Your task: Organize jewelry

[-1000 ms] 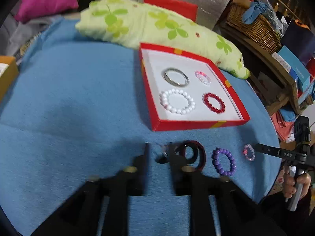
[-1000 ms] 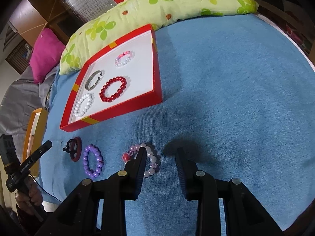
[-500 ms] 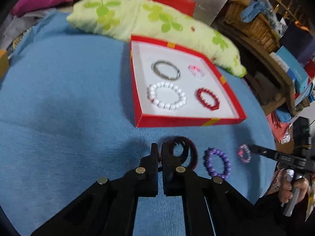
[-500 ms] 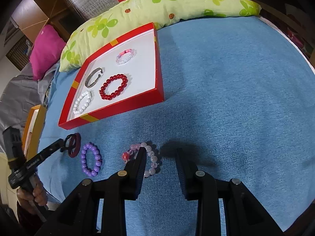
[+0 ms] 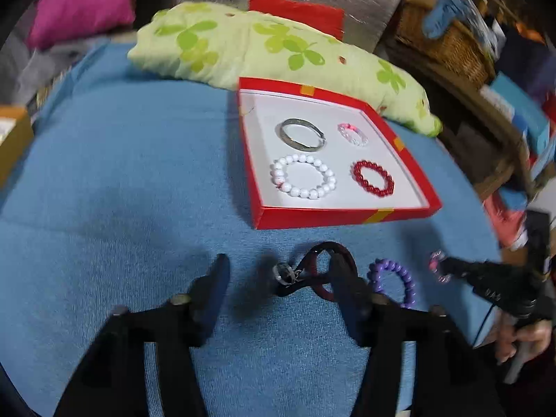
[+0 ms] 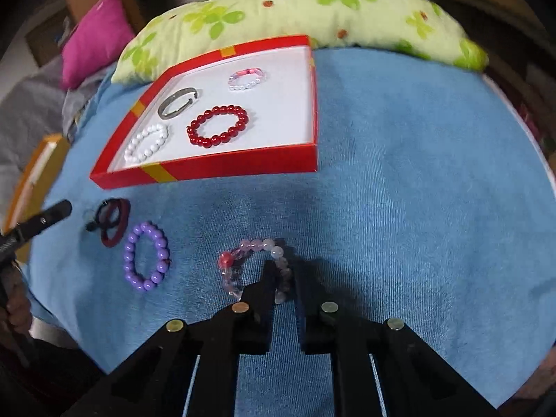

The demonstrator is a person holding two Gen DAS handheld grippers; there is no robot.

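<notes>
My right tongs (image 6: pixel 281 278) had just clamped onto the pale pink bracelet (image 6: pixel 257 264); my left tongs (image 5: pixel 278 278), briefly closed, were opening around the dark bangle (image 5: pixel 328 269), ungrasped. Beyond, the red box (image 5: pixel 344 213) waited.

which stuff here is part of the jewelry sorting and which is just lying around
Job: red box; silver bangle, white, red and clear pink bracelets inside; dark bangle, purple bracelet, pale pink bracelet on the cloth.

Lying about: green pillow, magenta cushion, wicker basket.
</notes>
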